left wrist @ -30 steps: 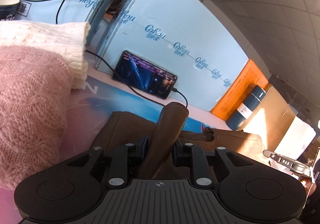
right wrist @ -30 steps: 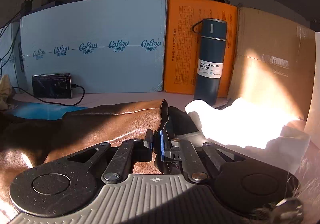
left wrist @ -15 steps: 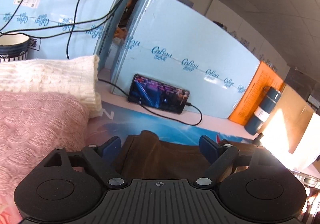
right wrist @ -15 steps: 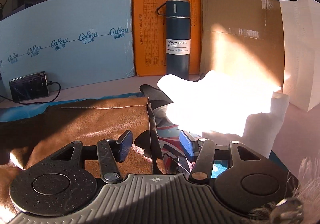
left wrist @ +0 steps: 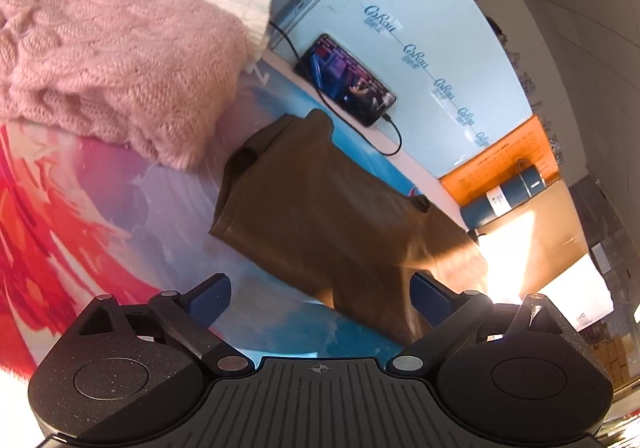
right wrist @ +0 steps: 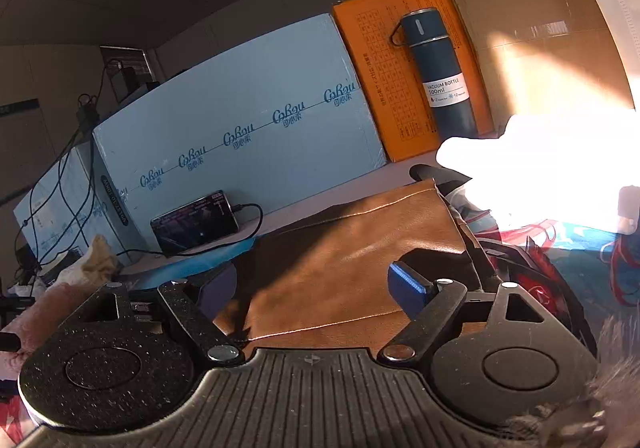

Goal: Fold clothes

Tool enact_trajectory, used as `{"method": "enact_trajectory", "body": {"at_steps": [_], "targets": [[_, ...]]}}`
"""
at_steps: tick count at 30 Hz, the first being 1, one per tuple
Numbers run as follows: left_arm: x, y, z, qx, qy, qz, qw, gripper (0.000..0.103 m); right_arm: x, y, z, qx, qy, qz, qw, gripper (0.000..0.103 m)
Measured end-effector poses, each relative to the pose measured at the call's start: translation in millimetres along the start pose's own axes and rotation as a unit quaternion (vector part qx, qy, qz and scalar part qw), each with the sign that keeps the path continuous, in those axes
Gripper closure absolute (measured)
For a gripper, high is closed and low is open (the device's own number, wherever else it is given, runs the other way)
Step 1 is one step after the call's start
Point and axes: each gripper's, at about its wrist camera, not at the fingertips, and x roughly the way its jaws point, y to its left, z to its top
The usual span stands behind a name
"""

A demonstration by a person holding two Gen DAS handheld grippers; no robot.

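The brown garment [left wrist: 320, 208] lies folded flat on the desk [left wrist: 120, 216], beside the pink sweater [left wrist: 100, 48]. It looks like soft, smooth faux leather, I judge: limp, fairly light, a bit slippery, so I would pinch it at a seamed edge or corner. My left gripper [left wrist: 320, 294] has just been opening and stands wide, holding nothing. My right gripper [right wrist: 312, 284] has also just been opening, its jaws apart above the cloth, gripping nothing. Sun glare washes out the white pile [right wrist: 552, 168]; the garment's underside and near edge are hidden.
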Motion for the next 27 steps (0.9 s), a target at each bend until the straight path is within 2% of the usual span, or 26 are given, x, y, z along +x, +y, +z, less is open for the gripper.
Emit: {"method": "enact_trajectory", "body": {"at_steps": [1,7,9,12,13,14,15,16,18,20,23,25,27], "targets": [[4.3,2.1,-2.6,-0.005,-0.001,-0.001,1.0000,0.004,1.4,-3.0,-1.0,0.011,0.006,0.009,1.000,0.019],[33.1,5.2,6.3,-0.016,-0.066,-0.038,0.9969,0.001,7.5,-26.3,-4.5,0.088,0.034,0.041,0.995,0.017],[40.8,1.4,10.2,-0.024,-0.091,-0.034,0.9950,0.001,6.2,-28.9,-5.2,0.097,0.033,0.048,0.994,0.017],[52.7,-10.0,13.2,-0.010,-0.109,-0.016,0.9938,0.002,6.9,-24.5,-5.7,0.083,0.039,0.039,0.995,0.016],[57.1,-13.0,14.3,-0.006,-0.111,-0.013,0.9937,0.010,7.4,-24.1,-5.8,0.080,0.041,0.038,0.995,0.015],[62.8,-13.5,15.6,-0.006,-0.100,-0.014,0.9949,0.024,7.8,-23.7,-5.9,0.078,0.042,0.037,0.995,0.015],[68.1,-13.9,16.3,-0.004,-0.090,-0.015,0.9959,0.069,8.1,-23.6,-6.0,0.077,0.044,0.037,0.995,0.015],[72.3,-14.1,15.0,0.003,-0.082,-0.017,0.9965,0.089,7.8,-24.3,-6.1,0.079,0.043,0.038,0.995,0.015],[78.6,-15.4,12.2,0.018,-0.070,-0.023,0.9971,0.092,7.3,-25.8,-6.4,0.082,0.042,0.040,0.995,0.015],[71.3,-24.3,8.1,0.056,-0.085,-0.036,0.9942,0.093,6.1,-27.0,-6.4,0.086,0.039,0.044,0.995,0.015],[53.8,-34.8,10.4,0.101,-0.119,-0.028,0.9873,0.097,4.1,-31.4,-6.4,0.100,0.035,0.062,0.992,0.014],[44.5,-38.1,16.7,0.124,-0.162,0.019,0.9788,0.098,2.3,-35.2,-6.6,0.113,0.036,0.096,0.988,0.014],[38.4,-44.9,21.2,0.156,-0.204,0.072,0.9638,0.099,1.3,-36.9,-7.1,0.121,0.041,0.130,0.983,0.014]]}}
